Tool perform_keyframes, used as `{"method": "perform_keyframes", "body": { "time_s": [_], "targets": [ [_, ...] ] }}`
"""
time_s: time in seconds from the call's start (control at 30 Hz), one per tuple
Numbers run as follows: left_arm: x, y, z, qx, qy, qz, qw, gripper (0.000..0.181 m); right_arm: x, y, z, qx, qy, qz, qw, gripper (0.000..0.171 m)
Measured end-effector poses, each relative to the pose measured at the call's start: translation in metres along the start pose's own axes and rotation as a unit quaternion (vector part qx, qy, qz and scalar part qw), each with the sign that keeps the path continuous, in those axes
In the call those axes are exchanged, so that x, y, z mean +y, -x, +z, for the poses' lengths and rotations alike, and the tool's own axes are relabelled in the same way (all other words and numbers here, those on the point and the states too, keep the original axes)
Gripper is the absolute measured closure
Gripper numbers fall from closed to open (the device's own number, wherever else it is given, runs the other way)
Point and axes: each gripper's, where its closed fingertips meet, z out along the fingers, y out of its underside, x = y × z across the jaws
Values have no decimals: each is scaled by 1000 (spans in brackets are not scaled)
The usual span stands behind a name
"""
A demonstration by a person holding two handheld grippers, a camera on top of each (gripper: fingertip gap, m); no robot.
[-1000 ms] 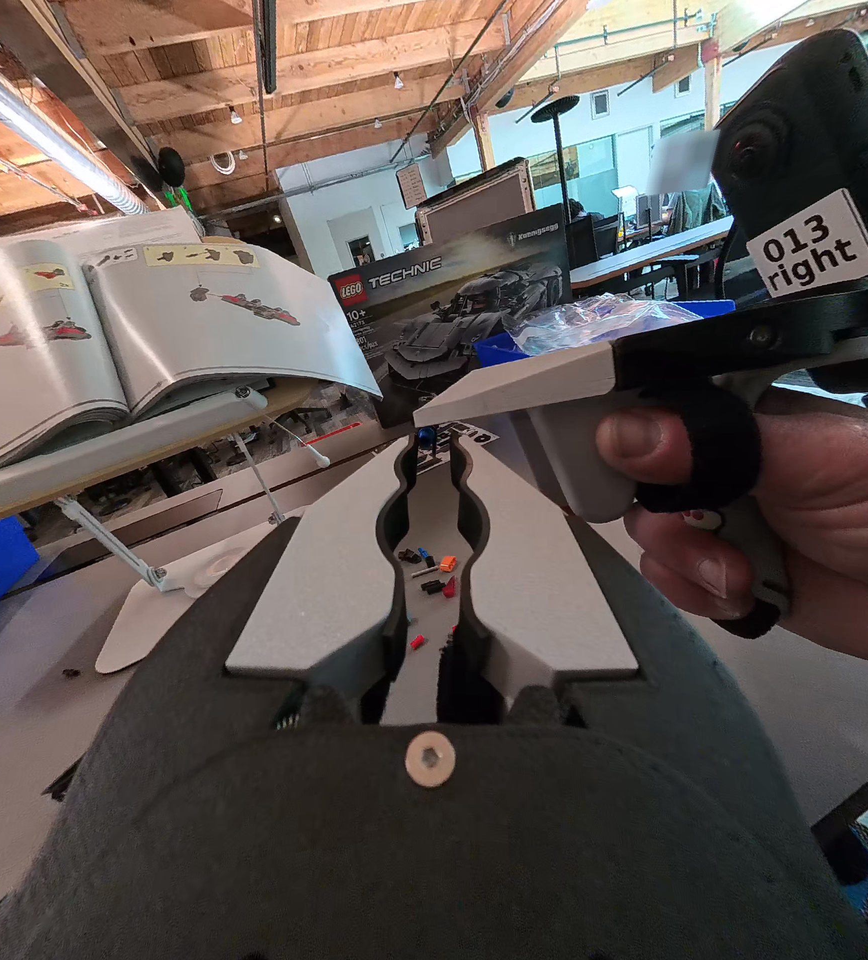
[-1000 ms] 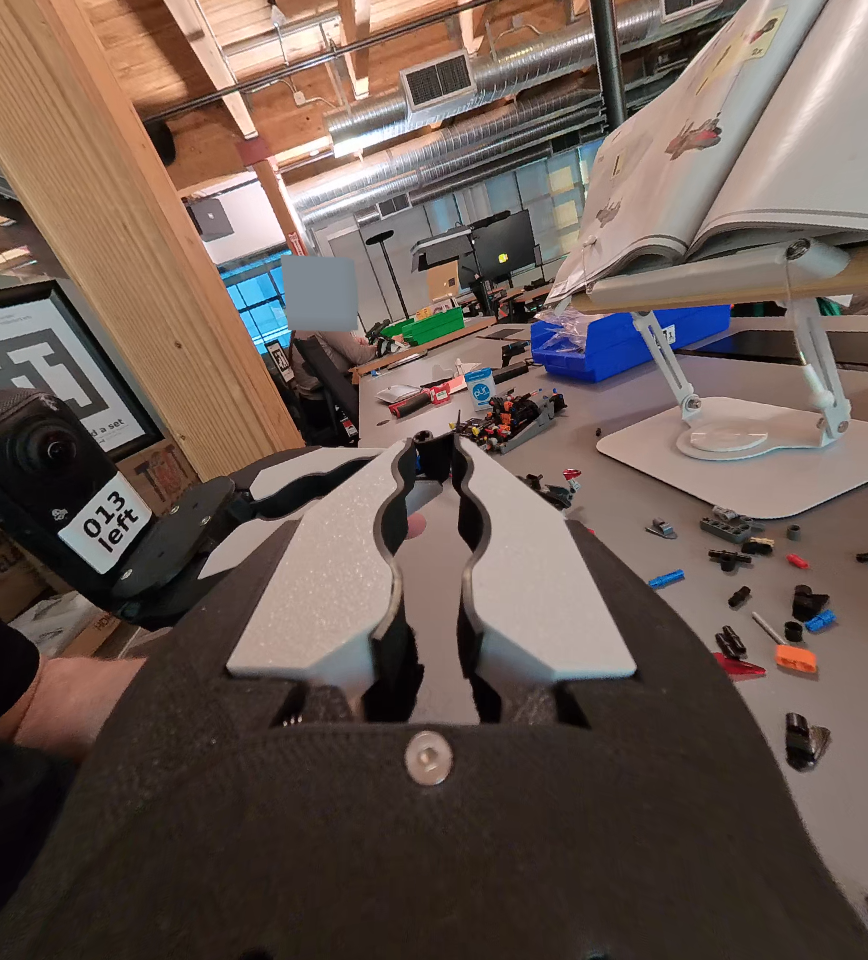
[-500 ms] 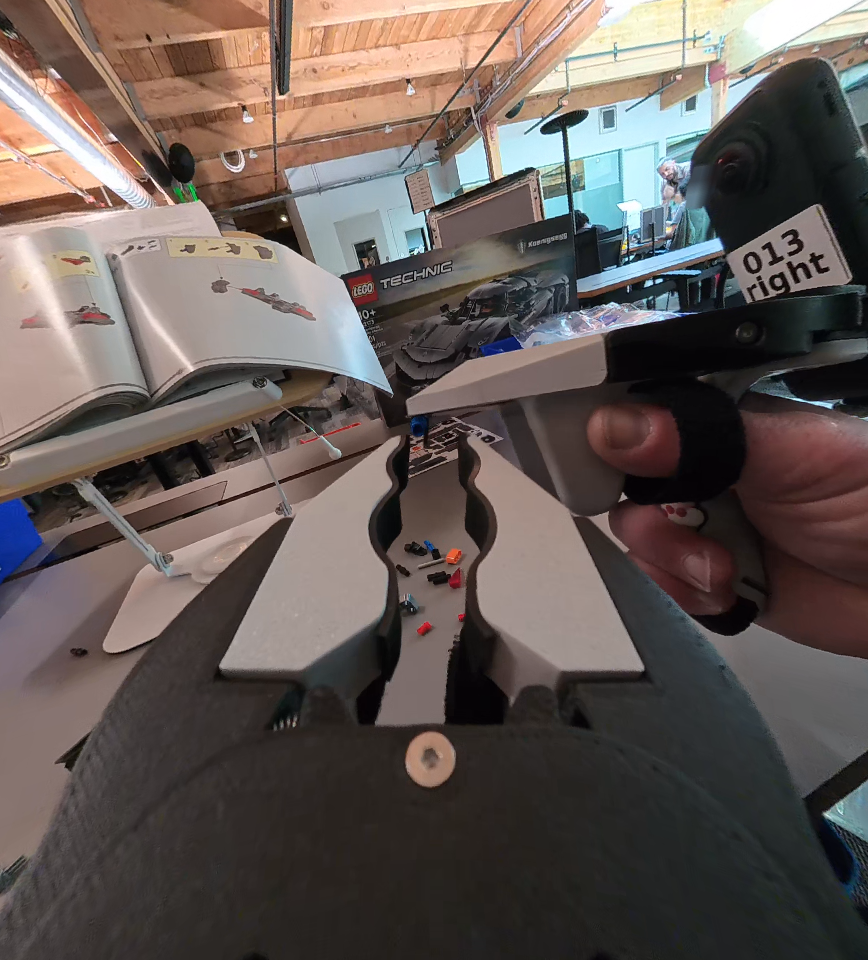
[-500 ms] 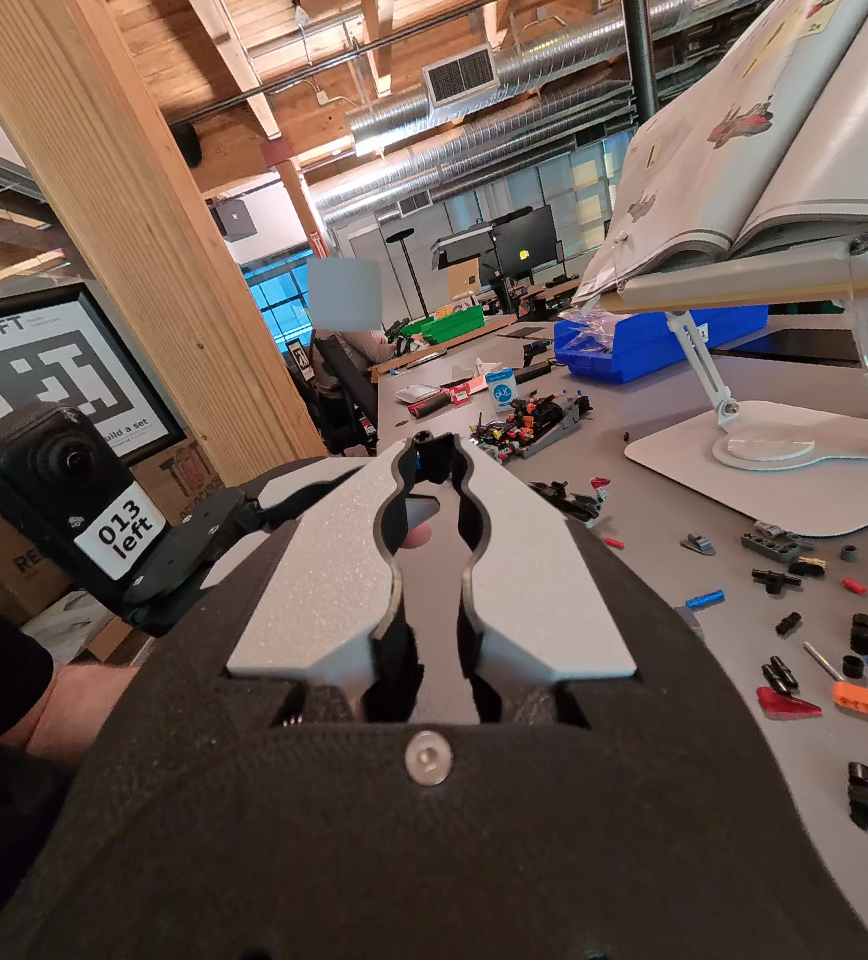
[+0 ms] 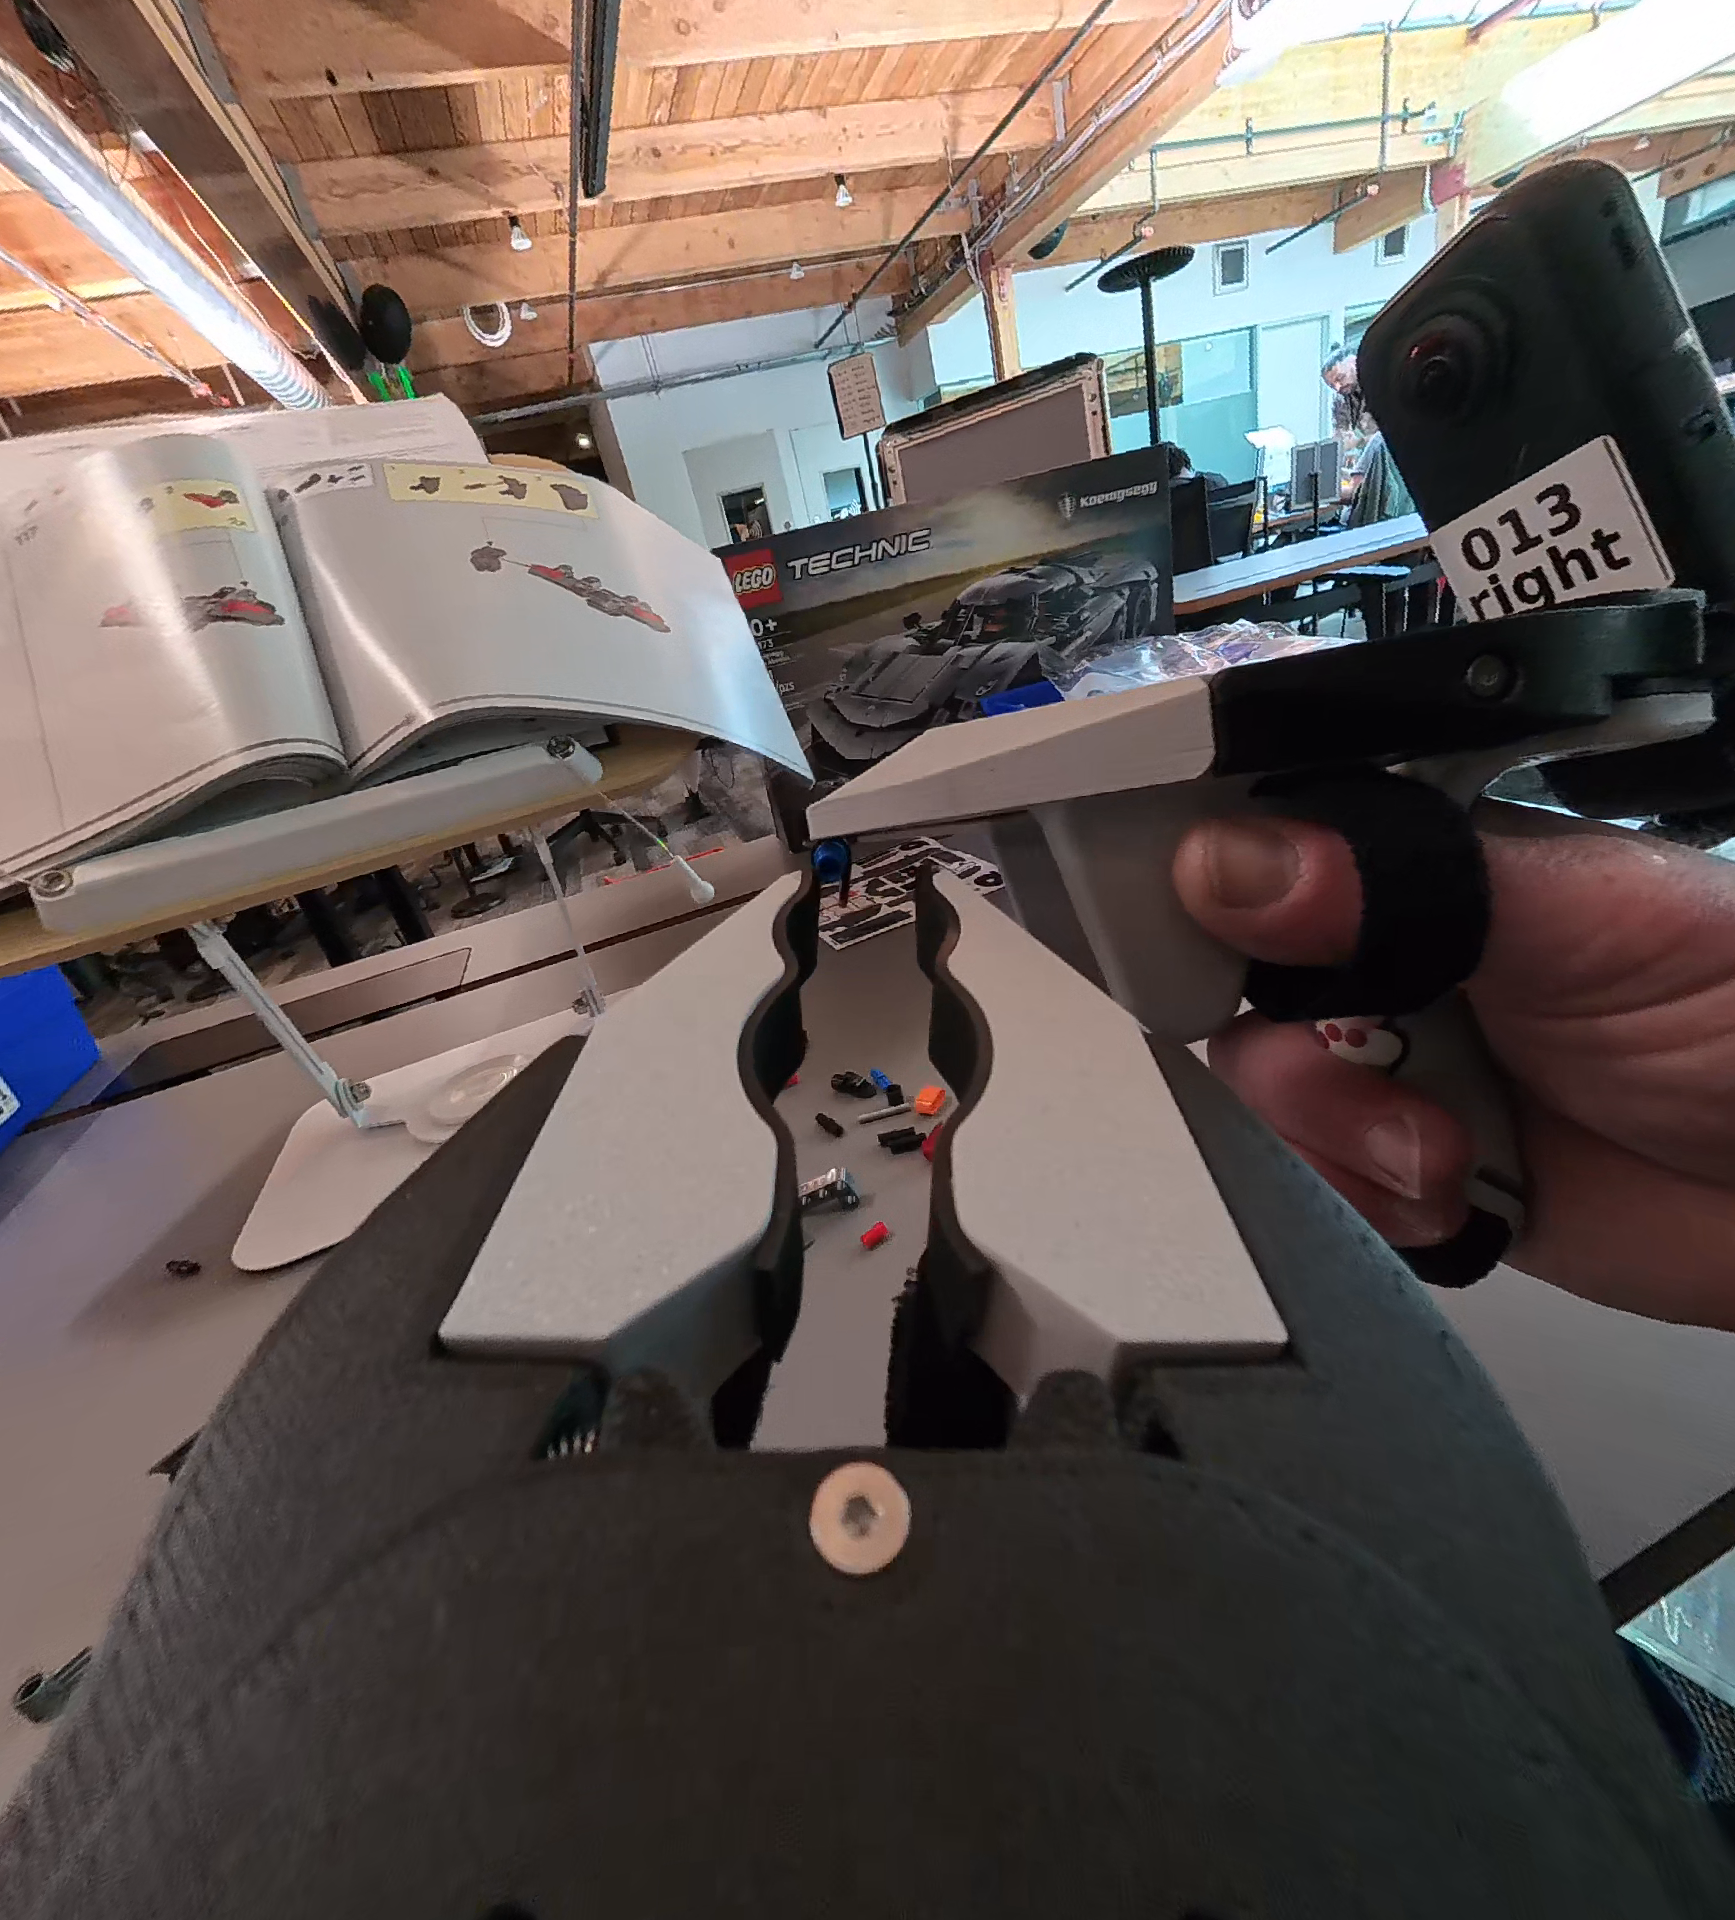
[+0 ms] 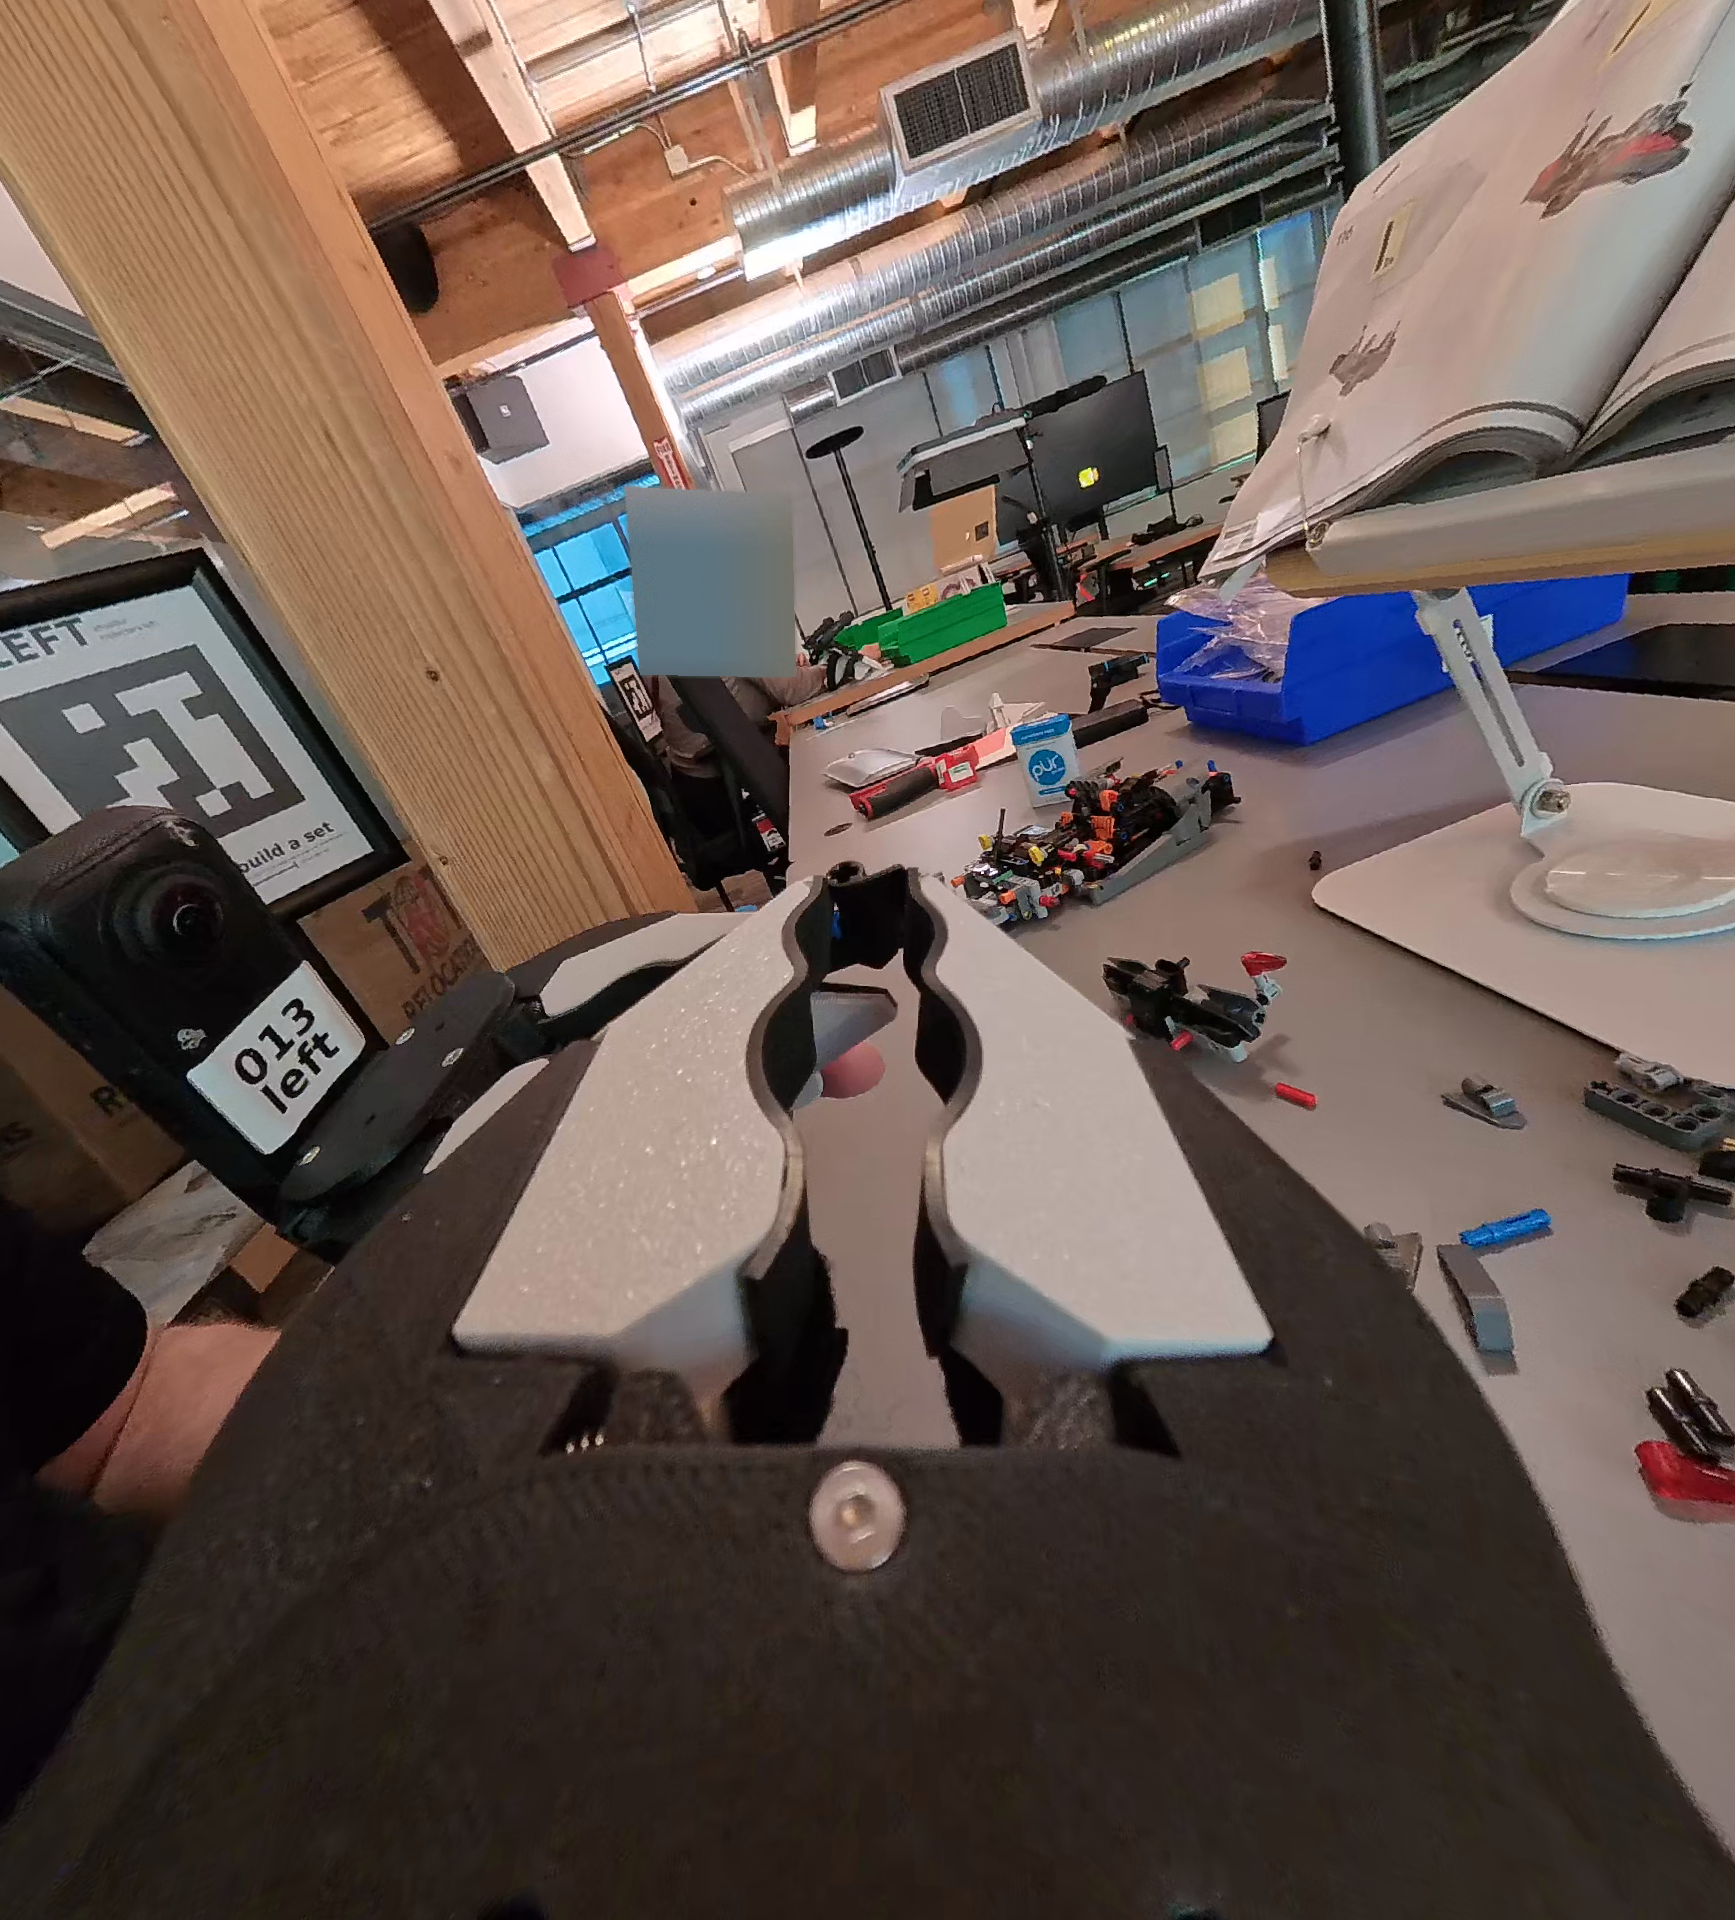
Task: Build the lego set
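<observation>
My right gripper [image 6: 870, 894] is shut on a small black lego piece [image 6: 875, 920] with a blue part, held at its tips above the grey table [image 6: 1206, 1195]. In the left wrist view the right gripper [image 5: 827, 826] reaches in from the right, and the blue part [image 5: 829, 860] hangs just in front of my left gripper [image 5: 865, 894]. The left jaws stand a little apart with nothing between them. Loose small pieces [image 5: 884, 1122] lie on the table below. A partly built chassis [image 6: 1102, 842] and a small black and red sub-assembly [image 6: 1190, 1003] sit farther back.
An open instruction book [image 5: 323, 592] rests on a white stand [image 6: 1621, 904]. The set's box [image 5: 946, 613] stands behind. Blue bins [image 6: 1362, 655] sit at the back. More loose pieces [image 6: 1673, 1195] and a red panel [image 6: 1710, 1475] lie at the right. A wooden post [image 6: 323, 468] rises at the left. The tips of both grippers are at nearly the same place. The red panel [image 6: 1710, 1475] is about equally far from each gripper, around 20 centimeters.
Both grippers have drifted slightly while staying tip to tip. The right gripper has turned a little leftward, so the table pieces slide right in its view. Its grip on the piece is unchanged.
</observation>
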Motion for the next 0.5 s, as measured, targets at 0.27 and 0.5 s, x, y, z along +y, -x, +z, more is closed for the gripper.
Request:
{"method": "perform_keyframes", "body": {
  "time_s": [0.27, 0.5],
  "targets": [
    [6, 10, -1, -12, 7, -14, 1000, 167, 9, 2, 10, -10, 11, 9, 1000, 160],
    [9, 20, -2, -24, 9, -26, 999, 176, 12, 2, 16, -16, 17, 17, 1000, 160]
  ]
}}
